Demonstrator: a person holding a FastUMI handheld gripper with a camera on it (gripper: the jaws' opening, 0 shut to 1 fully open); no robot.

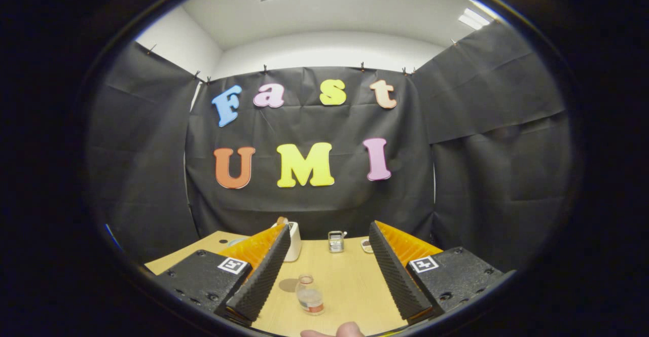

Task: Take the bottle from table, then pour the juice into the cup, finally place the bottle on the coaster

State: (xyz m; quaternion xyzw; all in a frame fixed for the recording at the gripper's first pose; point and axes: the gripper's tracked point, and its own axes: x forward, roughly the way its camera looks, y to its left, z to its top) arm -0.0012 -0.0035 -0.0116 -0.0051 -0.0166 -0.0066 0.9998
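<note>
Held wide apart, the gripper (329,268) grasps nothing; its two fingers are spread over the table (350,286), with bare tabletop seen between them. Nearest of all, at the lower rim of the view, the tips of a person's fingers (334,331) can be made out, just below the gap between the gripper's fingers.

Just ahead, between the fingers and closer to the left one, a small clear bottle (309,294) stands upright on the wood, untouched. A little liquid appears to be held in its lower part, and a band of label is wrapped around it, with a reddish strip at the bottom; no writing on it can be read.

Beyond the fingers, near the far edge of the table, three things are set in a row: a white cup (293,240), half hidden behind the left finger, with something orange-brown showing at its rim; a small metallic, ribbed object (335,241) whose nature cannot be told; and a small round flat piece (366,246) beside the right finger, judged to be the coaster.

Nothing of the task is judged done as yet. The bottle is still to be taken, the juice to be poured into the cup, and the bottle to be set on the coaster.

Square black-and-white markers (232,265) are fixed on the gripper's body; no brand name is legible on any object.
</note>
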